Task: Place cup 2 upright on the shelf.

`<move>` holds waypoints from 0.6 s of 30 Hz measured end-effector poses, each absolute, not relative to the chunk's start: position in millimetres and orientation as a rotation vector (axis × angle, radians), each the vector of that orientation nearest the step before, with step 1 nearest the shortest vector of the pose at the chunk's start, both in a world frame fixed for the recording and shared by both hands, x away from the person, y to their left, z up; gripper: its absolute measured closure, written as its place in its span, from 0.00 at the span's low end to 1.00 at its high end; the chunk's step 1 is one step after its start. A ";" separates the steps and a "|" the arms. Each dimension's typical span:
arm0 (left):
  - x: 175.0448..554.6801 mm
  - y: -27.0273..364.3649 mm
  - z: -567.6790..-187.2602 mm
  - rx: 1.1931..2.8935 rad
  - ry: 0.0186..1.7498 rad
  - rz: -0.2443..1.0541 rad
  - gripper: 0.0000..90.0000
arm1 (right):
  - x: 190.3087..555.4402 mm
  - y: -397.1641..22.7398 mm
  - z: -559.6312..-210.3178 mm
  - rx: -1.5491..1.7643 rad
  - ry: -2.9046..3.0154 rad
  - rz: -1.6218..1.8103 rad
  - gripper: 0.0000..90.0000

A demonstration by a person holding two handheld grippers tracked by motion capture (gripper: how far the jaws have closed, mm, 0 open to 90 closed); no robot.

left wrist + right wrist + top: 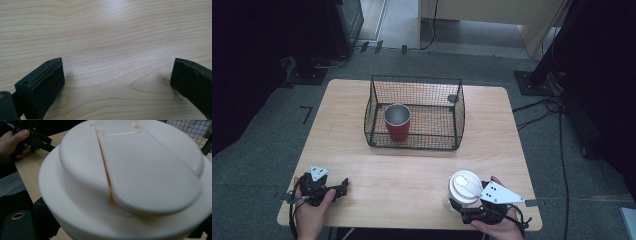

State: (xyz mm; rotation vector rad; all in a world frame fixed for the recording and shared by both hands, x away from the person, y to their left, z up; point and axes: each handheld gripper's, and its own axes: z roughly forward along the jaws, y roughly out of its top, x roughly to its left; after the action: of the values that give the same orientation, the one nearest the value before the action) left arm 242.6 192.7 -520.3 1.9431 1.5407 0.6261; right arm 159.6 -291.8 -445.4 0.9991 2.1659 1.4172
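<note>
Wire basket (414, 112) with red cup (397, 122) inside

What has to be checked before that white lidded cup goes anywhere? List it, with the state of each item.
1. Right gripper gripping the white lidded cup: cannot tell; the cup sits at its jaws, but the lid hides the pads.
2. Cup upright on the table: ok.
3. Lid on, flap shut: ok, as the right gripper view shows.
4. Room in the wire basket: ok; the red cup stands in its left part and the right part is free.
5. Left gripper out of the way: ok; jaws open with nothing between them, at the table's left, apart from the cup.
</note>
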 end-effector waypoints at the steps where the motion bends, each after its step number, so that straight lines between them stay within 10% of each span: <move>1: 242.6 192.7 -520.3 1.943 1.541 0.626 0.00 | 159.7 -291.8 -445.6 1.000 2.164 1.418 0.14; 18: 242.6 192.7 -520.2 1.944 1.539 0.626 0.00 | 160.7 -290.8 -448.8 1.034 2.084 1.367 0.18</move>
State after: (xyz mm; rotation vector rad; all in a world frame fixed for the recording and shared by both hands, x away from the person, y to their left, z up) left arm 242.6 192.7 -520.2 1.9444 1.5389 0.6260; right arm 160.7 -290.8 -448.8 1.0339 2.0844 1.3671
